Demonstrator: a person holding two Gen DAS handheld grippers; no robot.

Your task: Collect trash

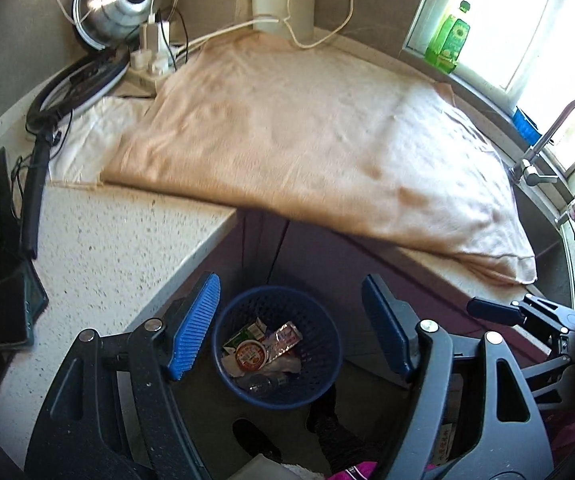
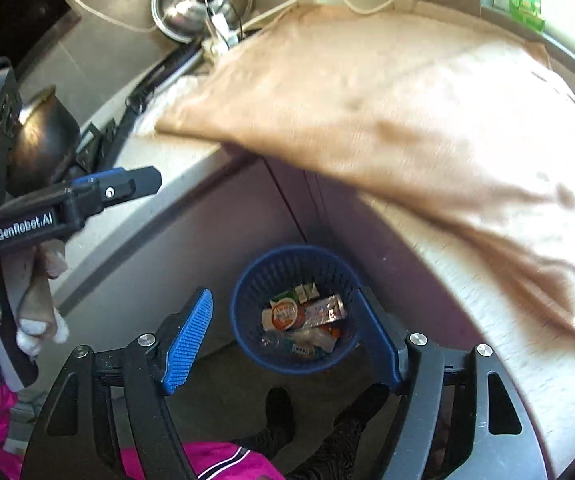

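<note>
A blue mesh waste basket (image 1: pixel 317 316) stands on the floor below the counter corner; it also shows in the right wrist view (image 2: pixel 255 292). Inside lie several pieces of trash (image 1: pixel 263 350): a round red-topped cup lid, a foil wrapper, a green carton and crumpled paper, seen too in the right wrist view (image 2: pixel 303 320). My left gripper (image 1: pixel 289 320) is open and empty, held above the basket. My right gripper (image 2: pixel 287 336) is open and empty, also above the basket. The left gripper's body shows at the left of the right wrist view (image 2: pixel 67 208).
A tan cloth (image 1: pixel 307 132) covers the L-shaped speckled counter (image 1: pixel 99 256). A pot lid (image 1: pixel 123 0), power strip and cables sit at the back corner. A green bottle (image 1: pixel 449 38) stands on the sill, a faucet (image 1: pixel 555 136) at right. The person's feet (image 2: pixel 283 412) stand by the basket.
</note>
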